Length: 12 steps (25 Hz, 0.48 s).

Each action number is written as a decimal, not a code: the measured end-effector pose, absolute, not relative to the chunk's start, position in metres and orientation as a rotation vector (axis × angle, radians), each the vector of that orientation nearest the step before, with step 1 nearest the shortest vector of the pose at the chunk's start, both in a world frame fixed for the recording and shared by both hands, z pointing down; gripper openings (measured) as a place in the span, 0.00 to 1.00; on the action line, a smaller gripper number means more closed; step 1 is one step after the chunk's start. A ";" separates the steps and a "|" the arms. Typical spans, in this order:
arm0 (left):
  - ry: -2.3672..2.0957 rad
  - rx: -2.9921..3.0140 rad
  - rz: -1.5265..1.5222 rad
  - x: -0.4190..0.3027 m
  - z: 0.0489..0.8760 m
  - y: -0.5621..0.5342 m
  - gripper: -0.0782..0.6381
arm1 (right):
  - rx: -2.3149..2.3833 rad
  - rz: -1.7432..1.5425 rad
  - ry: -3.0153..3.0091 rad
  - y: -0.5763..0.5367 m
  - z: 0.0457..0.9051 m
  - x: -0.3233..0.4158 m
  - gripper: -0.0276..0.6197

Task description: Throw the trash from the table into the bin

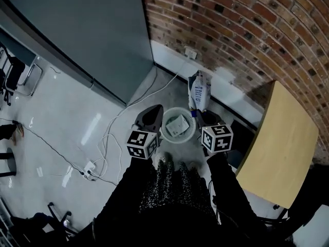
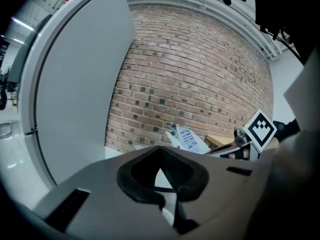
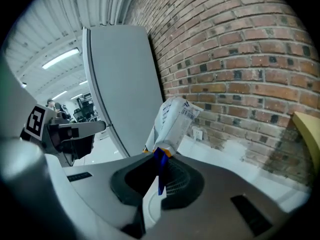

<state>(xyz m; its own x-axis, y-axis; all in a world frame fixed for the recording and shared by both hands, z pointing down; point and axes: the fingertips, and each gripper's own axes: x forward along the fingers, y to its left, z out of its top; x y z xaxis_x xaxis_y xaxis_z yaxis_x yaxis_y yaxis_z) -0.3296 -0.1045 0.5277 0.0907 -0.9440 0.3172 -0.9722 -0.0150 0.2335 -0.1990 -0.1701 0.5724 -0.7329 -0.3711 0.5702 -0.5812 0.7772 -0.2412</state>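
Right gripper (image 1: pixel 203 116) was pinched shut on the blue-trimmed lower edge of 1 white packet (image 1: pixel 199 90). The packet stood upright above the jaws, just past the far rim of the bin (image 1: pixel 164 131); it was held by 1 edge, probably so it would drop clean on release. The bin sat on the floor off the table's (image 1: pixel 280 143) left edge, with paper (image 1: pixel 177 123) already inside. Left gripper (image 1: pixel 149 117) hung beside the bin's left rim, jaws together, empty, seemingly idle.

At frame centre the bin (image 1: pixel 165 135), with paper (image 1: pixel 178 124) in it, stood between the left gripper (image 1: pixel 150 115) and right gripper (image 1: pixel 199 113), the bag (image 1: pixel 199 89) above its upper-right rim, the table (image 1: pixel 280 143) at right, the wall (image 1: pixel 241 30) behind.
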 end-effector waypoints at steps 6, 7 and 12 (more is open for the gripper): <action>-1.868 1.995 0.184 -0.335 0.569 -0.103 0.12 | 0.655 0.585 -2.418 -0.156 0.622 -0.211 0.08; -1.866 1.989 0.194 -0.335 0.574 -0.101 0.12 | 0.646 0.588 -2.411 -0.152 0.628 -0.212 0.08; -1.844 1.951 0.246 -0.336 0.608 -0.094 0.12 | 0.584 0.574 -2.371 -0.144 0.659 -0.210 0.08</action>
